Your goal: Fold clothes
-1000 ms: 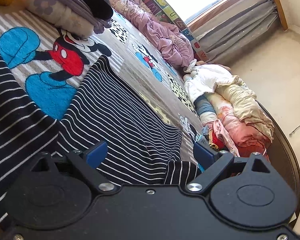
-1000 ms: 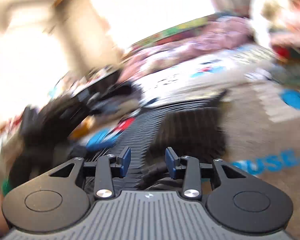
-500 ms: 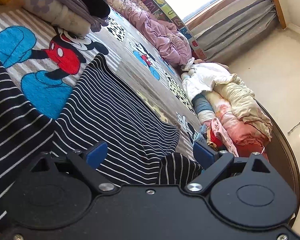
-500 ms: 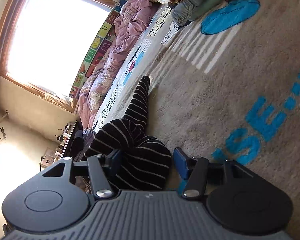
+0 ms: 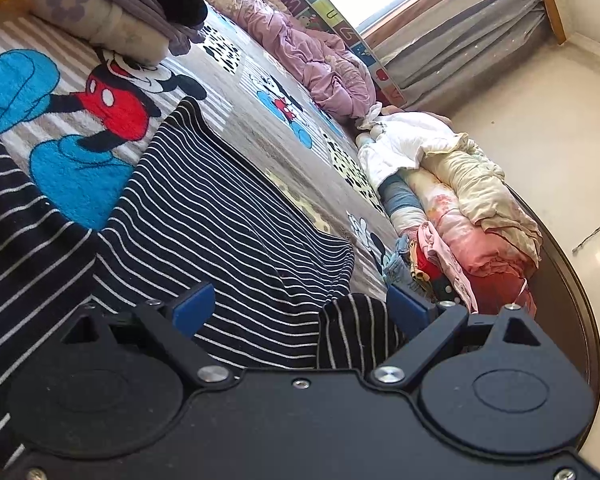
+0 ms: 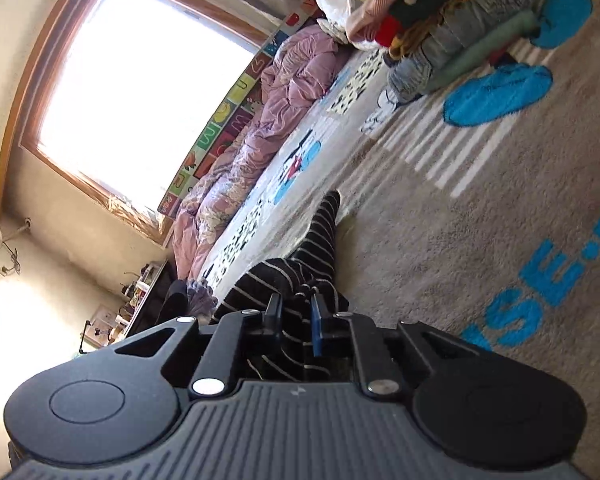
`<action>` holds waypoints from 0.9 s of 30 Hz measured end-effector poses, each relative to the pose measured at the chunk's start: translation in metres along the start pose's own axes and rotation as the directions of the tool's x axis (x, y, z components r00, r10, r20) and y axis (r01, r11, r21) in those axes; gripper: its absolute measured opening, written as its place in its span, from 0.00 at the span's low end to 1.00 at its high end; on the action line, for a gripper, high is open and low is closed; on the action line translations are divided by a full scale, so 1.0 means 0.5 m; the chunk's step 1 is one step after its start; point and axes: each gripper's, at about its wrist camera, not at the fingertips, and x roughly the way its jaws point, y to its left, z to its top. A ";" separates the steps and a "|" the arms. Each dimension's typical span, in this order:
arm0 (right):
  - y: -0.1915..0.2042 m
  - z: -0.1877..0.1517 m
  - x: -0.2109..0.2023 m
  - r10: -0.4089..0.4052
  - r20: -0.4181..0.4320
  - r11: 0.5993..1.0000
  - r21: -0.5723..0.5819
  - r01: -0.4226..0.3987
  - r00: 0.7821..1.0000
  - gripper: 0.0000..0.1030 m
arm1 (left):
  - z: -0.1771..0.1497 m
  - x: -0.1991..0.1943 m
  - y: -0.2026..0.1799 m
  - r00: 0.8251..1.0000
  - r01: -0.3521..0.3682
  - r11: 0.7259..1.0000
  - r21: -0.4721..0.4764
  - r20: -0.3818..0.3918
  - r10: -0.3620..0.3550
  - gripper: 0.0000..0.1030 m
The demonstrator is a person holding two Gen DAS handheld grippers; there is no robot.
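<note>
Right claw (image 6: 296,322) clenched on a bunched end of the striped shirt (image 5: 220,216); left claw (image 5: 296,308) spread wide, holding nothing.
Shirt lies on the cartoon blanket (image 5: 260,128), between the folded stack (image 5: 112,12) and the clothes heap (image 5: 460,208). Advice: left claw should pinch the cuff beside its fingers before any lift; draw both ends taut and level so the fold lands flat.

Home bedroom: cartoon bedspread (image 5: 260,120), quilt (image 5: 312,60).
</note>
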 end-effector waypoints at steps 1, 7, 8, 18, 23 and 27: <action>0.003 0.007 -0.013 0.000 0.021 1.000 -0.005 0.000 1.000 0.15 | 0.000 0.000 0.000 1.000 -0.001 1.000 0.000 0.000 0.001 0.91; -0.002 0.050 -0.086 -0.035 0.128 0.998 -0.040 0.041 0.991 0.15 | -0.004 0.000 0.000 1.000 -0.008 1.000 0.004 -0.001 0.008 0.91; -0.008 0.056 -0.097 -0.047 0.143 0.998 -0.041 0.053 0.989 0.15 | -0.005 0.000 -0.001 1.000 -0.010 1.000 0.007 -0.003 0.010 0.91; -0.059 0.070 -0.180 -0.210 0.277 0.957 -0.140 0.256 0.938 0.15 | -0.012 0.005 -0.007 1.000 -0.026 0.999 0.026 -0.012 0.027 0.91; -0.023 0.067 -0.179 -0.243 0.337 0.874 -0.330 0.356 0.910 0.15 | -0.013 0.005 -0.007 0.999 -0.033 0.999 0.029 -0.012 0.034 0.91; 0.077 0.014 -0.143 -0.171 0.343 0.662 -0.654 0.366 0.923 0.15 | -0.012 0.005 -0.005 0.999 -0.037 0.999 0.027 -0.009 0.037 0.91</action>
